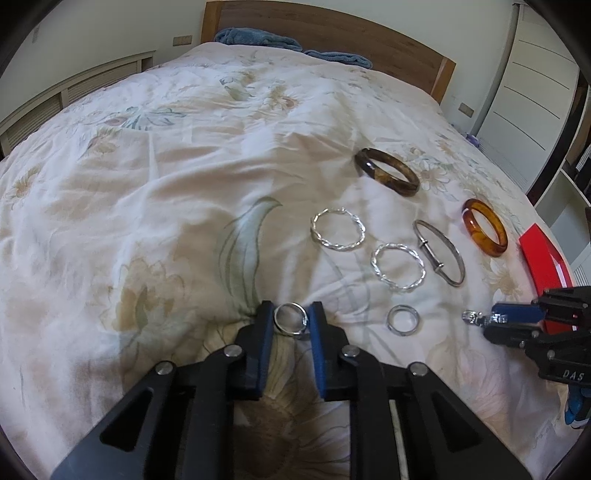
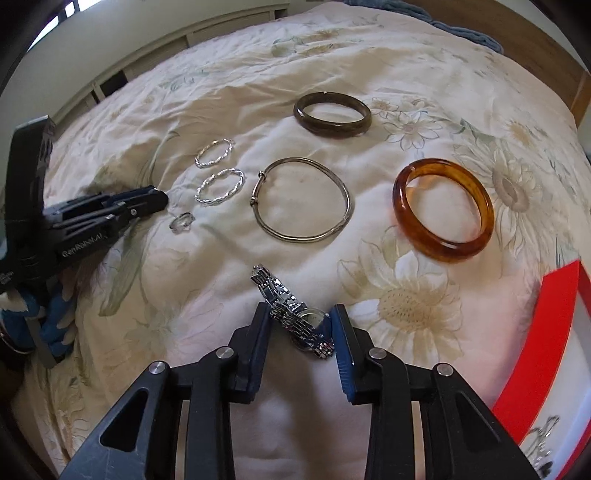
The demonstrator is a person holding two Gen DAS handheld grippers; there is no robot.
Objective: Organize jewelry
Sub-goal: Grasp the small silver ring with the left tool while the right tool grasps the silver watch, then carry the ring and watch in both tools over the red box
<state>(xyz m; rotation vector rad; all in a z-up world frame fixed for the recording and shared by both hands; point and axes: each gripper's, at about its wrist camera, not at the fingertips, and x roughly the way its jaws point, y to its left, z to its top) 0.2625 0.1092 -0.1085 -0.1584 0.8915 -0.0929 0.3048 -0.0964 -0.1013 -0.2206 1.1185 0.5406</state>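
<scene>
Left wrist view: the left gripper (image 1: 290, 318) sits low on the floral bedspread (image 1: 166, 177), blue pads narrowed onto a silver ring (image 1: 290, 319) that stands upright between them; both pads appear to touch its rim. Just to the right of it on the cover lies a second small ring (image 1: 403, 320). Beyond lie two twisted silver bangles (image 1: 338, 229) (image 1: 398, 267), a thin silver bangle (image 1: 439, 252), a dark brown bangle (image 1: 387, 171) and an amber bangle (image 1: 485, 226), all flat and apart from one another. Only this view shows the headboard (image 1: 332, 33) and the blue towels (image 1: 255, 38) at the far end. The right gripper (image 1: 480, 318) enters at the right edge before a red tray (image 1: 543, 258); its fingertips are too small here to judge. Right wrist view: the right gripper (image 2: 300, 325) brackets a metal-link wristwatch (image 2: 295, 314) lying on the bedspread, band running diagonally; the jaws stand partly open, the watch close to both pads, firm grip not certain. This view alone shows the watch clearly, and the tray's red rim (image 2: 546, 350) curving at right. The left gripper (image 2: 162, 197) is seen side-on at left; the ring it holds is hidden here.
</scene>
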